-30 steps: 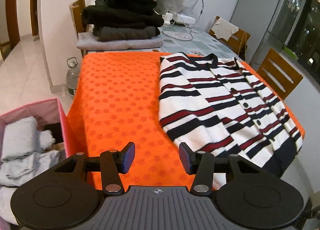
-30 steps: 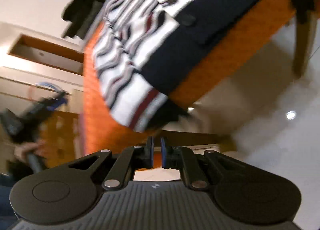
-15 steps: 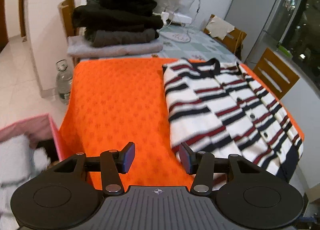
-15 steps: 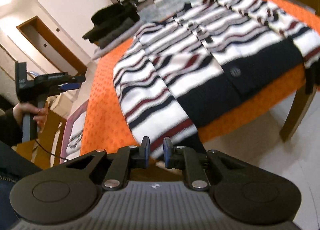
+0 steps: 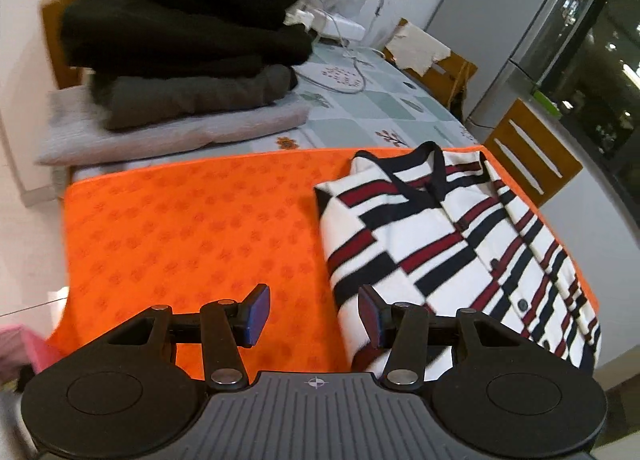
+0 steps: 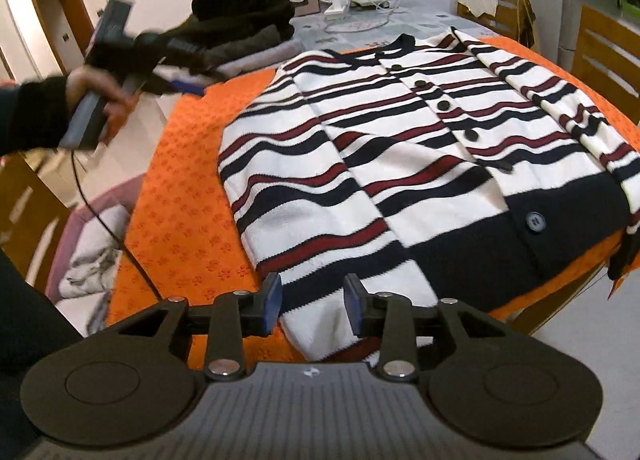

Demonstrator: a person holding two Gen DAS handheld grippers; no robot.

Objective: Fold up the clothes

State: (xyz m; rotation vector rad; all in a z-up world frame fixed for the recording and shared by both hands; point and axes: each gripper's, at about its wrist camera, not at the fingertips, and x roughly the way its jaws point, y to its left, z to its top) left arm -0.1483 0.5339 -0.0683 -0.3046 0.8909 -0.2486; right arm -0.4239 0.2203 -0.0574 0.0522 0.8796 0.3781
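A white cardigan with navy and dark red stripes point(image 5: 448, 244) lies buttoned and flat on the right half of the orange cloth point(image 5: 192, 236); it also shows in the right wrist view point(image 6: 400, 164). My left gripper point(image 5: 314, 314) is open and empty, above the cloth just left of the cardigan's near left edge. My right gripper point(image 6: 312, 300) is open and empty, over the cardigan's near lower corner, which hangs off the table edge. The left gripper also shows in the right wrist view point(image 6: 180, 82), held in a hand.
A stack of folded dark clothes point(image 5: 188, 44) sits at the far left of the table. A pink bin with grey clothes point(image 6: 92, 244) stands on the floor at the left. Wooden chairs point(image 5: 528, 156) stand along the right side. Cables and bags point(image 5: 344, 20) lie at the far end.
My right gripper has swung up from below the table edge to over the cardigan's lower corner and opened. My left gripper has moved forward and higher over the cloth, still open.
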